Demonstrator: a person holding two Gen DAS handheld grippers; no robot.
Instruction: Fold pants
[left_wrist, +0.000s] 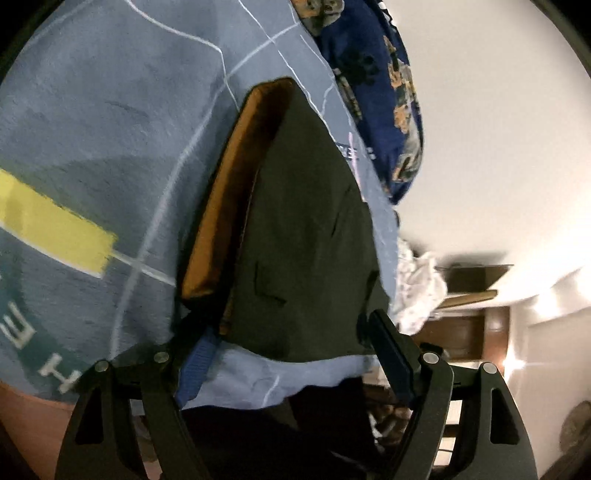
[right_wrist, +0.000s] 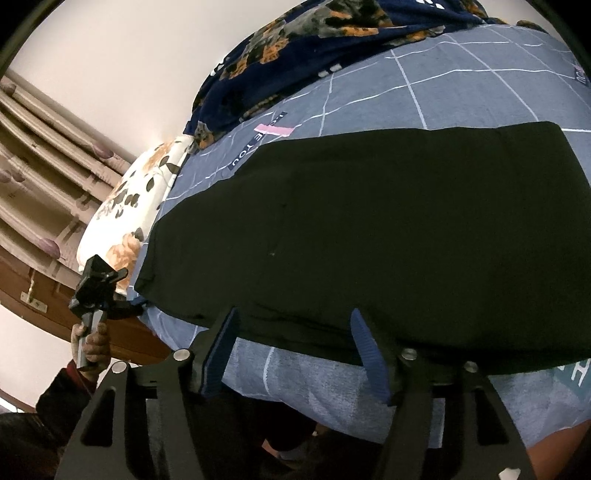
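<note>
The dark pants (right_wrist: 369, 243) lie flat as a long folded band on the blue-grey bed sheet (right_wrist: 461, 92). In the left wrist view the pants (left_wrist: 306, 240) run away from me, with an orange-brown inner layer (left_wrist: 229, 192) showing along their left edge. My left gripper (left_wrist: 291, 347) is open, its fingers on either side of the pants' near end at the bed edge. My right gripper (right_wrist: 295, 332) is open, its blue-padded fingers (right_wrist: 365, 347) resting at the pants' near long edge. The left gripper also shows in the right wrist view (right_wrist: 98, 291), held in a hand at the pants' far end.
A dark blue floral blanket (right_wrist: 314, 48) is bunched along the far side of the bed. A white floral pillow (right_wrist: 125, 206) lies at the head end. Curtains (right_wrist: 33, 155) and a wooden bed frame (right_wrist: 122, 332) are at the left. A yellow print patch (left_wrist: 55, 229) marks the sheet.
</note>
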